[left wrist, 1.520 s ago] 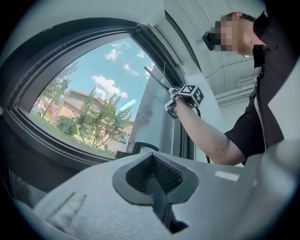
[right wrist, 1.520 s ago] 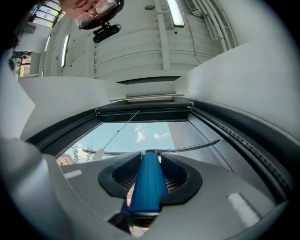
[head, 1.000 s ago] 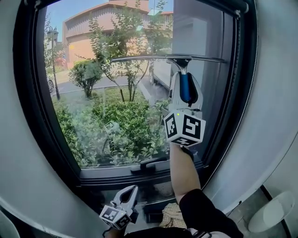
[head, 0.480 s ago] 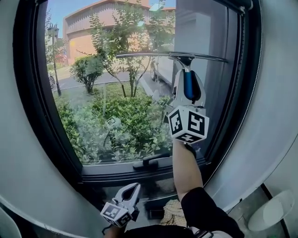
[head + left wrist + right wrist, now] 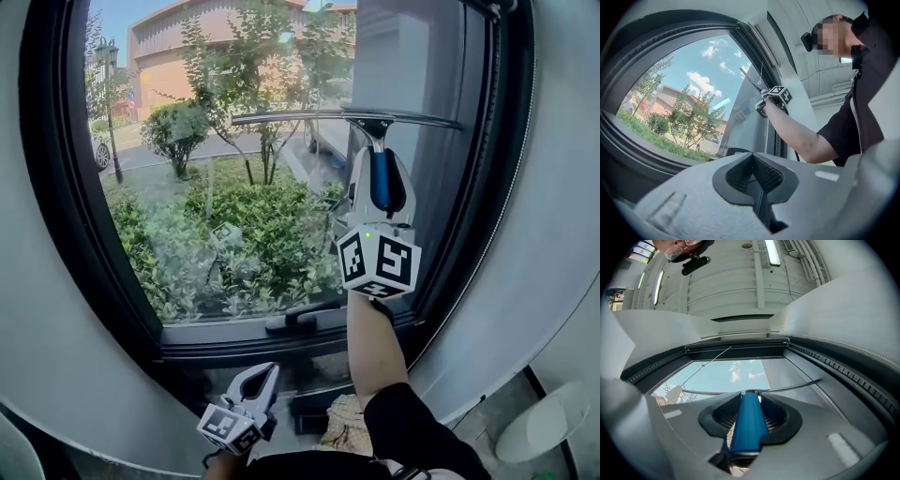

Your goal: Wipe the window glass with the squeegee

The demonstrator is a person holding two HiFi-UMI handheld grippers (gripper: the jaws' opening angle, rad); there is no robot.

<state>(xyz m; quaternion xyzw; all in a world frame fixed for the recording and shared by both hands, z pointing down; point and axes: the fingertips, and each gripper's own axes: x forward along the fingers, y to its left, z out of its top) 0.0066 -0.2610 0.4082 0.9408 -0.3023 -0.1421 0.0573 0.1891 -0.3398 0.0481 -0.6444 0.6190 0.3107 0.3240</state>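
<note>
Right gripper (image 5: 749, 404) jaws clamped on blue handle of squeegee (image 5: 371, 127). Handle runs along jaws, blade crosswise just beyond jaw tips, seemingly against window glass (image 5: 225, 216) (upper part). Left gripper (image 5: 255, 384) hangs well below, jaws together, empty.

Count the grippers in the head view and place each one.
2. The right gripper is raised in front of the window glass, shut on the squeegee. The left gripper hangs low beneath the window frame, shut on nothing. None seems hidden.
</note>
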